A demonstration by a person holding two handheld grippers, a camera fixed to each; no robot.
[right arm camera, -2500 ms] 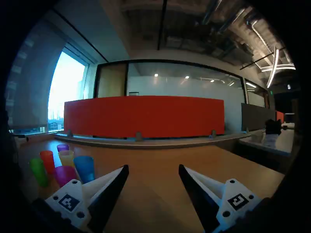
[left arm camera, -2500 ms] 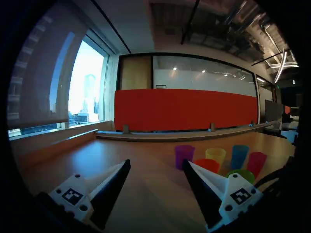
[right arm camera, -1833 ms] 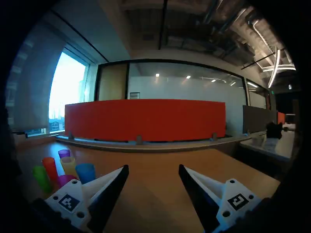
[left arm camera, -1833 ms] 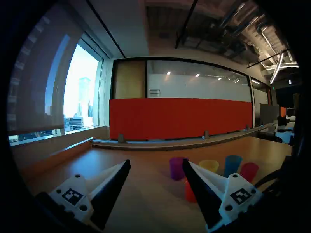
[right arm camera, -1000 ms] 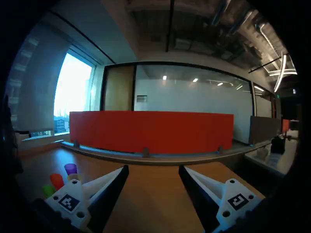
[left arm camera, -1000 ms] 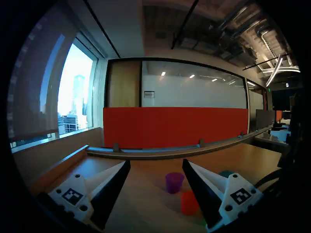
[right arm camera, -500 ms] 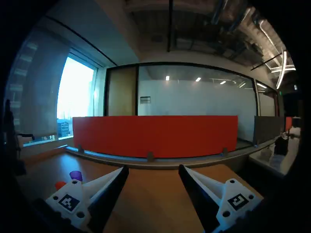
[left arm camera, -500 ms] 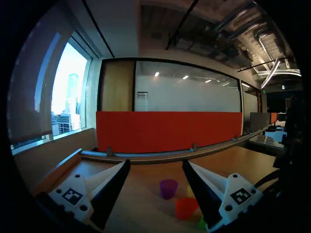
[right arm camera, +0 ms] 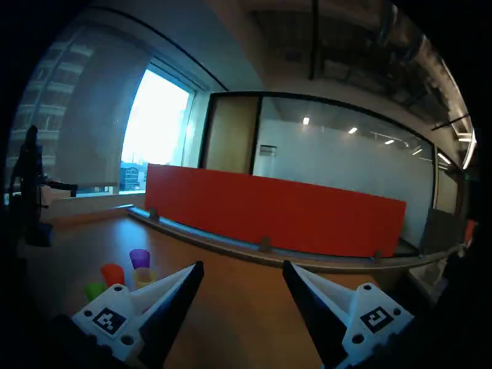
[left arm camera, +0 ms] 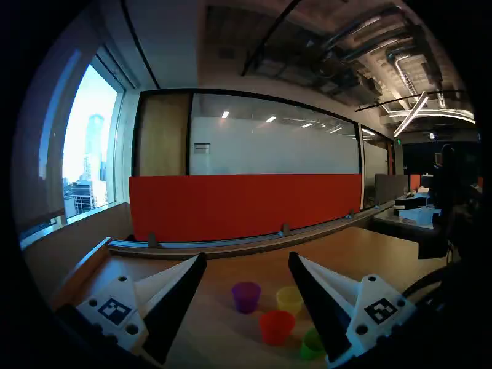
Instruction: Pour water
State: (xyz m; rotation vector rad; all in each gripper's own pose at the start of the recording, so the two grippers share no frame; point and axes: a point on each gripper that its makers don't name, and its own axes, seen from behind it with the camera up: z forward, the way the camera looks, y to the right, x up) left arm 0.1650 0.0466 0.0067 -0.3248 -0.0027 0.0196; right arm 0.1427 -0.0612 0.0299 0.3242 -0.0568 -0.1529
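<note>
Four plastic cups [left arm camera: 276, 326] stand on the desk [left arm camera: 215, 329] ahead, between the spread, empty fingers of my left gripper [left arm camera: 246, 255]. My right gripper [right arm camera: 242, 264], also spread and empty, has them off left, so left looks nearer.

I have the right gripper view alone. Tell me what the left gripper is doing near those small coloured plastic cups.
Observer: The left gripper is open and holds nothing. The cups stand on the wooden table ahead of it.
Operator: Describe the translucent yellow plastic cup; the right gripper hides part of it.
Observer: It stands upright, mouth up, beside the purple plastic cup and apart from it.
Operator: Now place the green plastic cup.
Observer: It is nearest the left camera, partly behind the left gripper, next to the red plastic cup.
</note>
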